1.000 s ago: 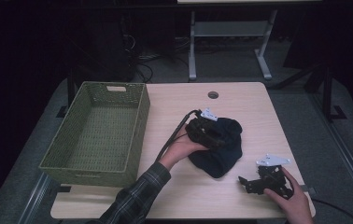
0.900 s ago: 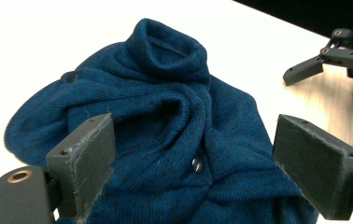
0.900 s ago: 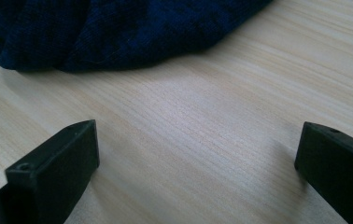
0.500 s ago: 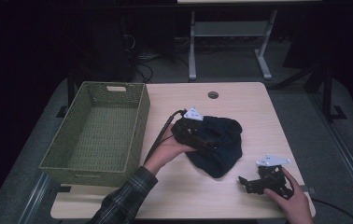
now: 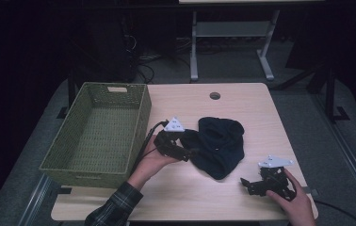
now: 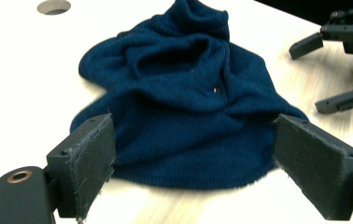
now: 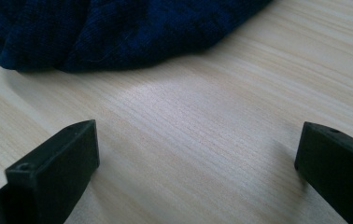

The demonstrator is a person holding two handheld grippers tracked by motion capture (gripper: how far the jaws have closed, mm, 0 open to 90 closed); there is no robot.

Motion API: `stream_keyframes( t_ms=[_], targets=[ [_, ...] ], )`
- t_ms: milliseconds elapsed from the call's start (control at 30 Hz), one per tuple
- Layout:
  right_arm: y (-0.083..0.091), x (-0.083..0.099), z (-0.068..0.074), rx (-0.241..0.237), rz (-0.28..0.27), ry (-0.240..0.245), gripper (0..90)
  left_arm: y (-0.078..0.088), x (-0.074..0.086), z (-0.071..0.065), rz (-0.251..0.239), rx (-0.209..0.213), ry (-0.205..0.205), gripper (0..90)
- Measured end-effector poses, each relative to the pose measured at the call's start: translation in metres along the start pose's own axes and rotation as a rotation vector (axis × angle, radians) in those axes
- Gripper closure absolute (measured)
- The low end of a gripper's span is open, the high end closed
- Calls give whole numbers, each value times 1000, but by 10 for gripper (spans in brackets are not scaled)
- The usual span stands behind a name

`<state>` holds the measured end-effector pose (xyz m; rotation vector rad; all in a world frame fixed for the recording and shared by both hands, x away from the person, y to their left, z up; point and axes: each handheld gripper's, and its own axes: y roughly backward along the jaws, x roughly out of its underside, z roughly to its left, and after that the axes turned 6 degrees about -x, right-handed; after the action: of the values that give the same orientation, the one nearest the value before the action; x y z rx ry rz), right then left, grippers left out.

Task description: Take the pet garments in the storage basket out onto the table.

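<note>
High cam overhead; gripper cams low, share cloth (image 6: 188, 107).

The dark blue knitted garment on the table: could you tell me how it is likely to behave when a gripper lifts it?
The dark blue knitted garment lies crumpled in soft folds, so it will probably droop and hang limp. It looks like thin knit, so it is likely light. Its fuzzy surface and the left gripper's padded jaws, open at its near edge, suggest it should not slip easily.

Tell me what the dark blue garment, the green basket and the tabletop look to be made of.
Dark blue garment: soft knit fabric, likely wool or acrylic; fine ribbed stitches and limp folds show.
Green basket: woven strands, perhaps paper cord or plastic; regular matte weave.
Tabletop: pale wood or wood-look laminate; straight grain lines, slight sheen.
</note>
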<state>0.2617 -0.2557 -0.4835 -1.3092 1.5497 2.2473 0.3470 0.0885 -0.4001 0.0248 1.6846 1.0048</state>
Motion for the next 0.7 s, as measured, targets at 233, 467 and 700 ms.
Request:
stream_keyframes(
  t_ms=[233,467,700],
  targets=[
    [0,0,0,0,0,-1,0,7,20,-6,-7,-30,-6,129],
    [0,0,0,0,0,0,0,7,43,-11,-11,-53,17,129],
    [0,0,0,0,0,0,0,-1,63,-15,53,-59,2,128]
  ],
)
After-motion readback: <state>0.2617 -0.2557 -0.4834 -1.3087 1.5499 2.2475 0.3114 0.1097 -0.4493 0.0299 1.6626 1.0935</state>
